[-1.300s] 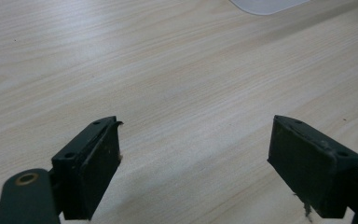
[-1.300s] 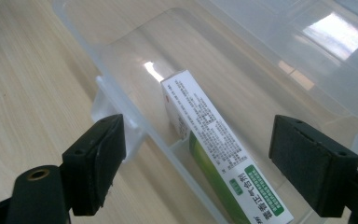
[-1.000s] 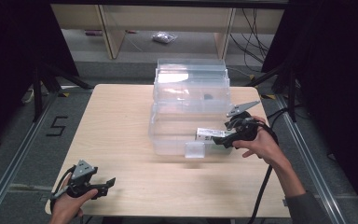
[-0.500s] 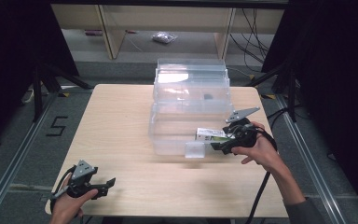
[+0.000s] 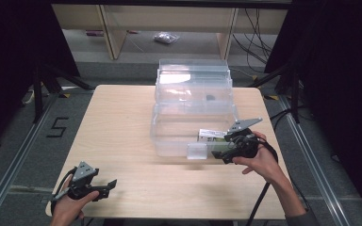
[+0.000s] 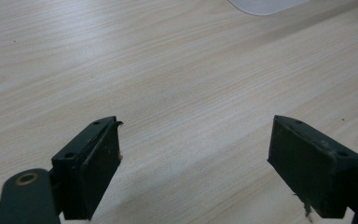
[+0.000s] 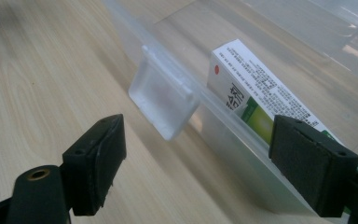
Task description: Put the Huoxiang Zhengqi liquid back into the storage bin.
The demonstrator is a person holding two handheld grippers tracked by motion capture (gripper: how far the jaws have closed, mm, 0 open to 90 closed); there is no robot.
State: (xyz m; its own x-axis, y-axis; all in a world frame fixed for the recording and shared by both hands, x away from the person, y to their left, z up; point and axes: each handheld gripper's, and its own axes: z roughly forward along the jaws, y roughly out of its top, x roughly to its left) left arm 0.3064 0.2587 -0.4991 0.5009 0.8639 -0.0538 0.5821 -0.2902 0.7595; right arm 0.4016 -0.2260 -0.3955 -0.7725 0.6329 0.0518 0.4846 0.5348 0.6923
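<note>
A clear plastic drawer unit [image 5: 193, 89] stands at the table's far middle, its bottom drawer [image 5: 174, 129] pulled toward me. A white and green carton [image 5: 210, 135] [image 7: 256, 93] lies inside that drawer against its front wall. My right gripper [image 5: 218, 150] [image 7: 198, 154] is open at the drawer's front right. One jaw is over the table and the other is over the drawer, so they straddle the front wall beside the frosted handle tab [image 5: 197, 151] [image 7: 163, 98]. My left gripper [image 5: 108, 187] [image 6: 193, 158] rests open near the table's front left corner, with bare wood between its jaws.
The wooden table [image 5: 122, 122] has open surface left of the drawer unit and along the front. Shelving with a small bag [image 5: 165, 37] stands beyond the far edge. Black stands flank the table, and a cable trails from the right gripper off the front right.
My right gripper has drawn back a little toward the near edge, from over the carton to the drawer's front wall. The carton stays in the drawer. The left gripper has not moved.
</note>
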